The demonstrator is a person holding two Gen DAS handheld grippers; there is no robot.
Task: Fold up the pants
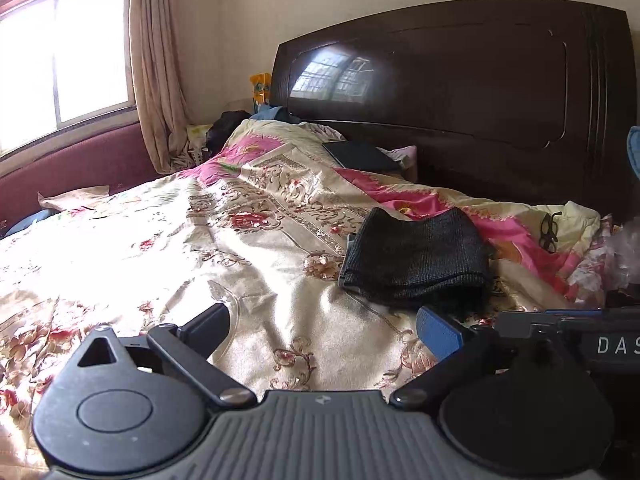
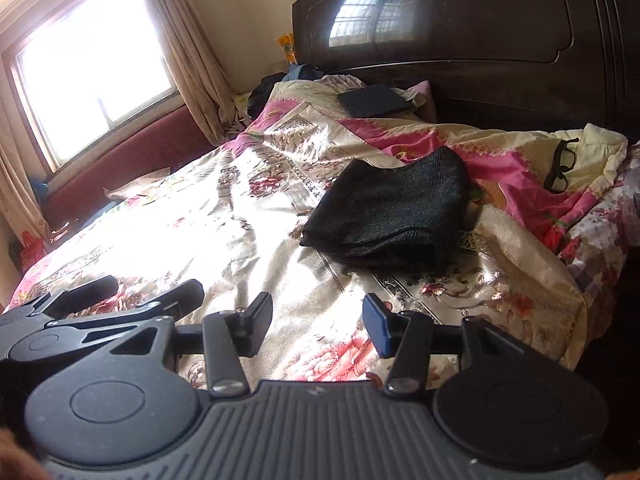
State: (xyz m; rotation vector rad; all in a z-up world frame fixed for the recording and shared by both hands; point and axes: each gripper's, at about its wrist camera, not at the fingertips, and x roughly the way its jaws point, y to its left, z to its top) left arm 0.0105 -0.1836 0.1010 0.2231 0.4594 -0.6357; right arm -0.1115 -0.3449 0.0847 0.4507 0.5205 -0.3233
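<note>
The black pants [image 1: 416, 260] lie folded into a compact bundle on the floral bedspread [image 1: 168, 248], ahead and to the right of my left gripper [image 1: 324, 326]. They also show in the right wrist view [image 2: 390, 216], straight ahead of my right gripper [image 2: 318, 322]. Both grippers are open and empty, held low over the bedspread [image 2: 200, 224], short of the pants. The left gripper shows at the lower left of the right wrist view [image 2: 132, 296]. Part of the right gripper shows at the right edge of the left wrist view [image 1: 580, 328].
A dark wooden headboard [image 1: 460, 76] stands behind the bed. A dark tablet [image 1: 360, 156] lies near the pillows. Black glasses [image 2: 560, 164] rest on the quilt at the right. A window [image 1: 64, 52] and curtain [image 1: 156, 80] are at the left, above a maroon bench [image 1: 80, 168].
</note>
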